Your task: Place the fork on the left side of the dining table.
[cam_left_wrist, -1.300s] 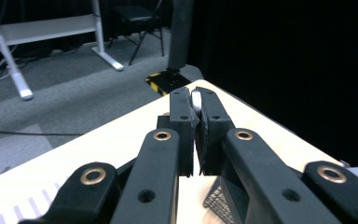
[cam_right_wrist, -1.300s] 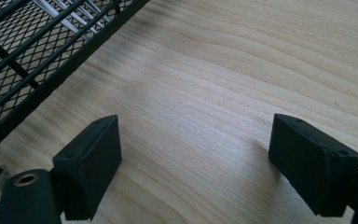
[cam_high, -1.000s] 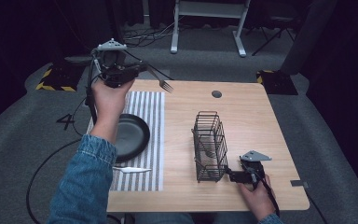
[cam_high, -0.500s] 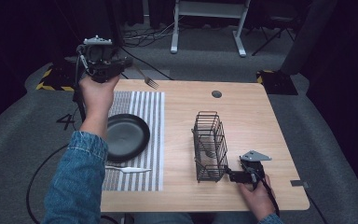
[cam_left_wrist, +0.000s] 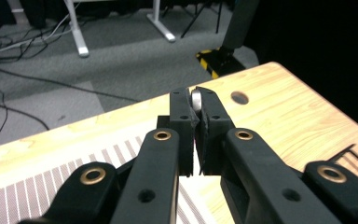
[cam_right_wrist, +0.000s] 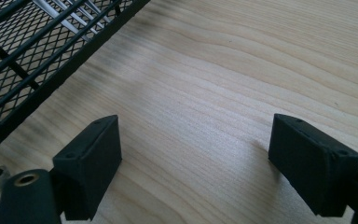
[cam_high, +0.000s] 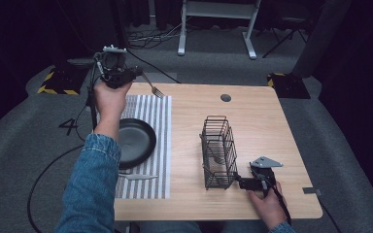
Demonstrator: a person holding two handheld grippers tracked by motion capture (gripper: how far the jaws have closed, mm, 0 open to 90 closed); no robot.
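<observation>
Left of the one rack [cam_high: 218, 153] we count one plate [cam_high: 135, 142], one knife [cam_high: 138, 177] and one mat [cam_high: 148, 145]. Our left gripper [cam_high: 132, 74] pinches the one fork [cam_high: 153, 86] above the mat's far edge. Our right gripper [cam_high: 243, 183] rests jaws spread, just right of the rack.

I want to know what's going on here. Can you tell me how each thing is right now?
Left gripper: raised, fingers shut on the fork.
Fork: held up, tines pointing toward the table.
Right gripper: open, low on the table beside the basket.
Wire basket: upright.
Black plate: lying on the striped mat.
Knife: lying flat on the mat.
</observation>
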